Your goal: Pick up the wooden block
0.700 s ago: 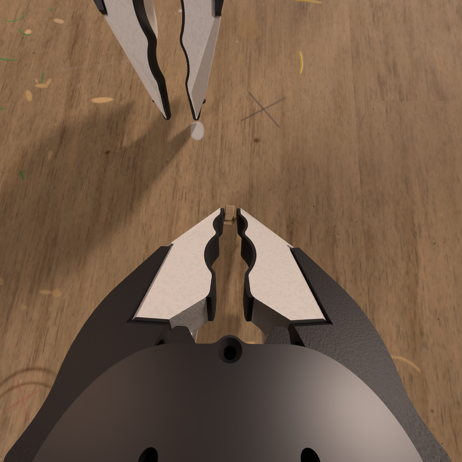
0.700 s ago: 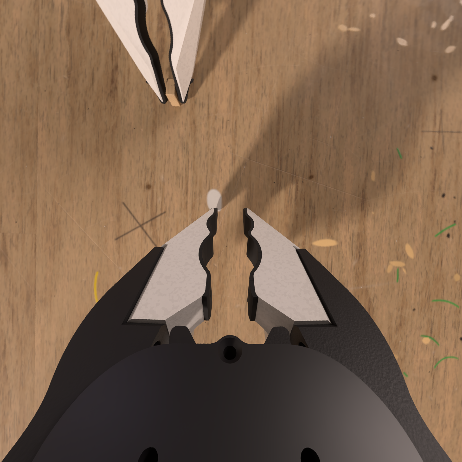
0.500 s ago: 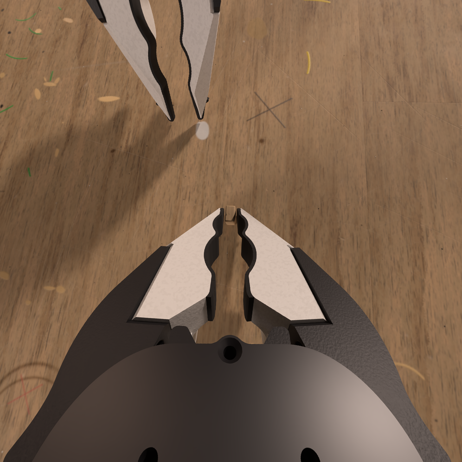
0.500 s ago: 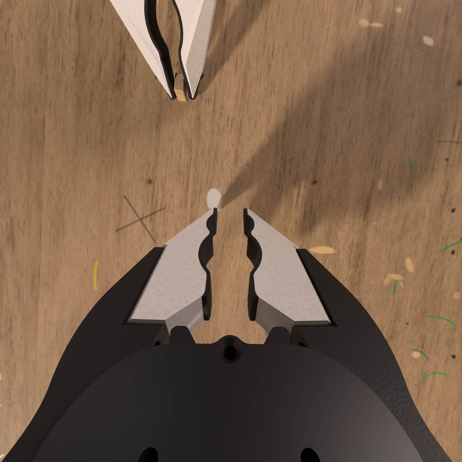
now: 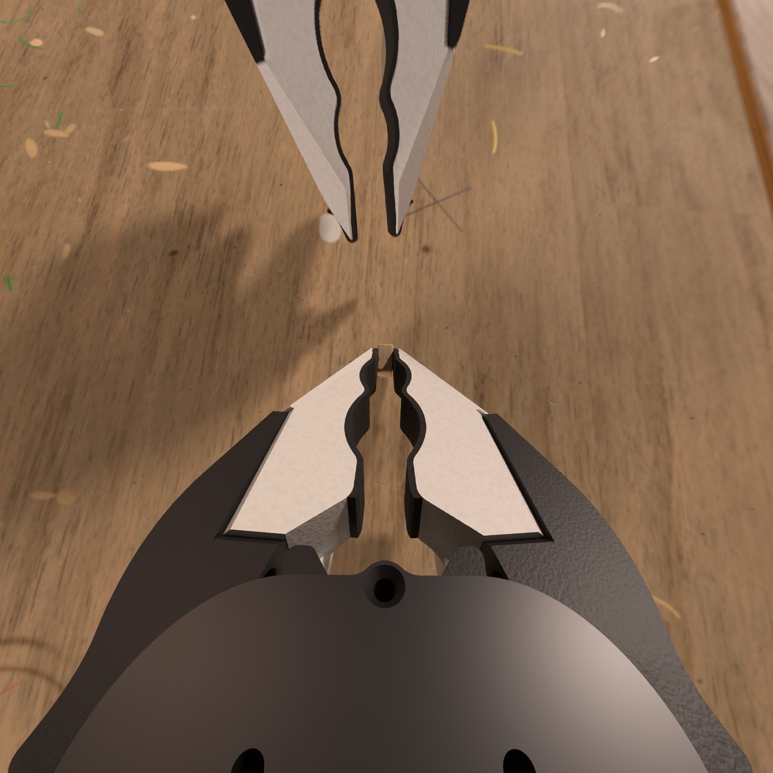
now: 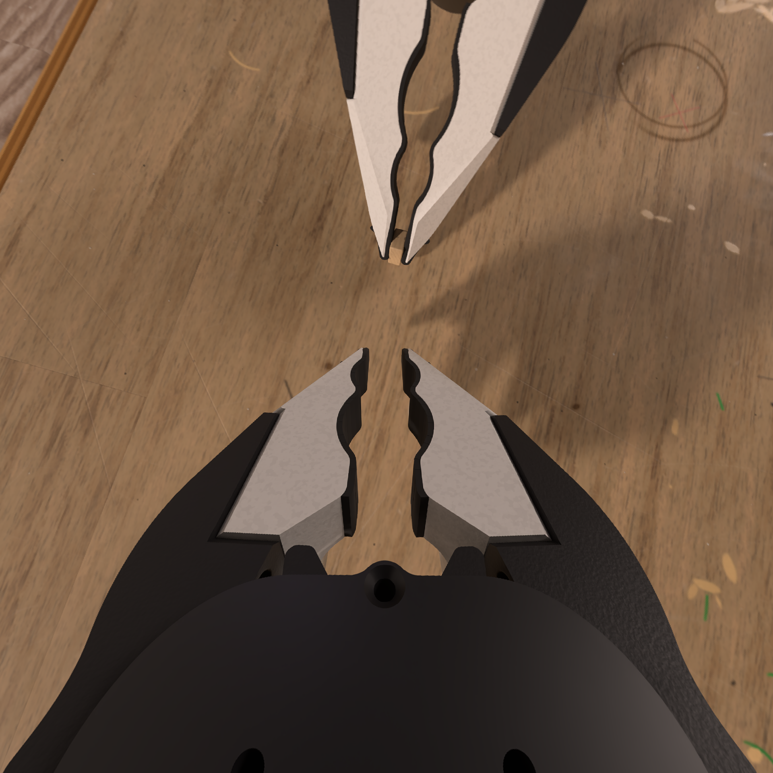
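A small light wooden block [image 5: 384, 360] is pinched between the tips of my left gripper [image 5: 385, 354], held above the wooden table. The same block [image 6: 395, 252] shows in the right wrist view between the left gripper's tips [image 6: 393, 258]. My right gripper [image 6: 385, 354] is open a narrow gap and empty. It faces the left gripper tip to tip, a short way apart. It shows in the left wrist view [image 5: 372, 236] straight ahead of the block.
The wooden table [image 5: 585, 334] carries scattered shavings, a pencilled cross [image 5: 437, 205], a small white spot [image 5: 328, 228] and drawn rings [image 6: 673, 90]. The table's raised edge [image 6: 46, 83] runs at the far left of the right wrist view and shows in the left wrist view [image 5: 748, 83].
Both grippers have shifted so they now face each other tip to tip and stand closer together. The left gripper keeps its hold on the block. The table edge has come into view.
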You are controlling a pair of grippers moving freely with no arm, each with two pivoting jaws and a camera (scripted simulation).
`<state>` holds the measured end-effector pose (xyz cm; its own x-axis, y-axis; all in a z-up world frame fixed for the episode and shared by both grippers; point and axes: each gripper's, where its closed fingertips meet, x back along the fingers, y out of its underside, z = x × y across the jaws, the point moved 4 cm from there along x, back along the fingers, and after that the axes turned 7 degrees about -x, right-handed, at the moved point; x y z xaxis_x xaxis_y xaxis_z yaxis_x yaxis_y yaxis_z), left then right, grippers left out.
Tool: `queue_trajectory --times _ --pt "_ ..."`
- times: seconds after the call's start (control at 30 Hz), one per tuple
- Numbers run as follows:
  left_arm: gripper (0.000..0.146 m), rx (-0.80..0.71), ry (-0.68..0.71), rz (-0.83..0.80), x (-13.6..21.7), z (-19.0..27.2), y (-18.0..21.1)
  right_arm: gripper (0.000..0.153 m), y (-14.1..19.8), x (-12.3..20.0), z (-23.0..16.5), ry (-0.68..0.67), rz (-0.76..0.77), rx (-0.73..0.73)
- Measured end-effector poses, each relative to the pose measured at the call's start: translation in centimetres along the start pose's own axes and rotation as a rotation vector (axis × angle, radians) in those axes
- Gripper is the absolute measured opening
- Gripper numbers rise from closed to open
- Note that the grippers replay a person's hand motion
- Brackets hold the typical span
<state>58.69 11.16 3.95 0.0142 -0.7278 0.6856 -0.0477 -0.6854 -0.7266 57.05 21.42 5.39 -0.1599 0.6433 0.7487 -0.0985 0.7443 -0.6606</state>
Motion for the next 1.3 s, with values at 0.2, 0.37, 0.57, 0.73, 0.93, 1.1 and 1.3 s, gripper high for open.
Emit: queue_trajectory --times 0.2,0.37,0.57,0.73,0.93,1.1,1.3 --pt "0.006 0.04 0.069 0.074 0.6 0.8 -1.0 0.015 -0.3 -0.5 -0.6 -0.012 0.055 0.002" --pt "0.006 0.053 0.086 0.075 0.7 1.1 -1.0 0.015 -0.4 -0.9 -0.8 -0.019 0.07 0.012" --pt "0.006 0.064 0.107 0.064 0.4 1.4 -0.8 0.015 -0.5 -1.3 -1.1 -0.029 0.062 0.021" --pt "0.006 0.091 0.122 0.049 0.1 1.4 -0.5 0.015 -0.5 -1.5 -1.1 -0.025 0.045 0.028" --pt "0.006 0.186 0.161 0.038 -0.2 1.2 -0.3 0.015 -0.4 -1.9 -1.2 0.009 -0.023 0.034" --pt "0.006 0.288 0.195 0.033 -0.3 1.0 -0.4 0.015 -0.6 -2.2 -1.3 0.058 -0.148 0.022" --pt "0.006 0.389 0.217 0.02 -0.4 1.0 -0.6 0.015 -1.0 -2.2 -1.6 0.101 -0.236 -0.013"
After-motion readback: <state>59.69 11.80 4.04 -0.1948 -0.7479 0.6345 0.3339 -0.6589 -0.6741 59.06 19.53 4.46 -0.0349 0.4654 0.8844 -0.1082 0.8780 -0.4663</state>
